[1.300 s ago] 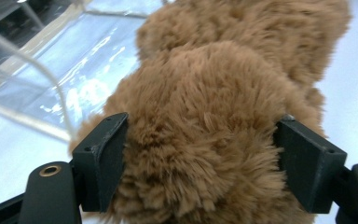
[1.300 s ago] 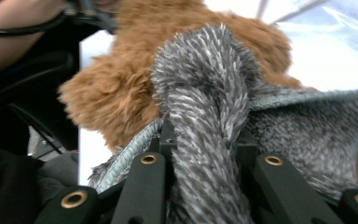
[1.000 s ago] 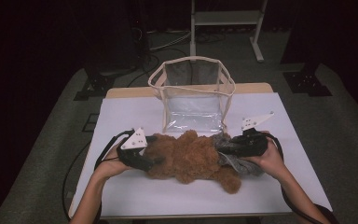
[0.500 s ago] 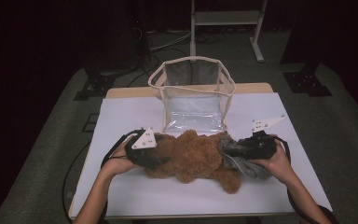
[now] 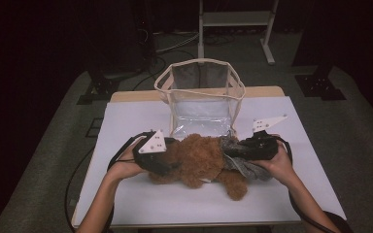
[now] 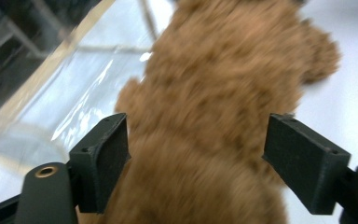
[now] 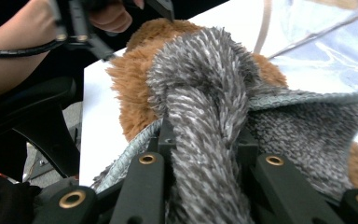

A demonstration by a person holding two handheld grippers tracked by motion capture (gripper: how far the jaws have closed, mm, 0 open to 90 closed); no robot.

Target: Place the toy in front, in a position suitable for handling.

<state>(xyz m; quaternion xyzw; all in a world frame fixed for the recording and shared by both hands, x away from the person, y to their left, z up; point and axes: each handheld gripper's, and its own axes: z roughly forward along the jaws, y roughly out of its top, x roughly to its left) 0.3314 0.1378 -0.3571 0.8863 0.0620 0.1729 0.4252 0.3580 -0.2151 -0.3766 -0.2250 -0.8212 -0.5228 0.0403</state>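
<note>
White table (image 5: 126,121): grey cloth (image 7: 205,116) pinched between jaws.

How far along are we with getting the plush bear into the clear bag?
Done: the right gripper is shut on the bear's grey cloth. In hand: the left gripper straddles the brown bear, jaws open. Left: lifting it into the clear bag; the bear lies on the table.

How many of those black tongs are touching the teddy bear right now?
2. The left tongs straddle the brown teddy bear at its left end, jaws apart; the right tongs pinch its grey cloth at the right end.
</note>
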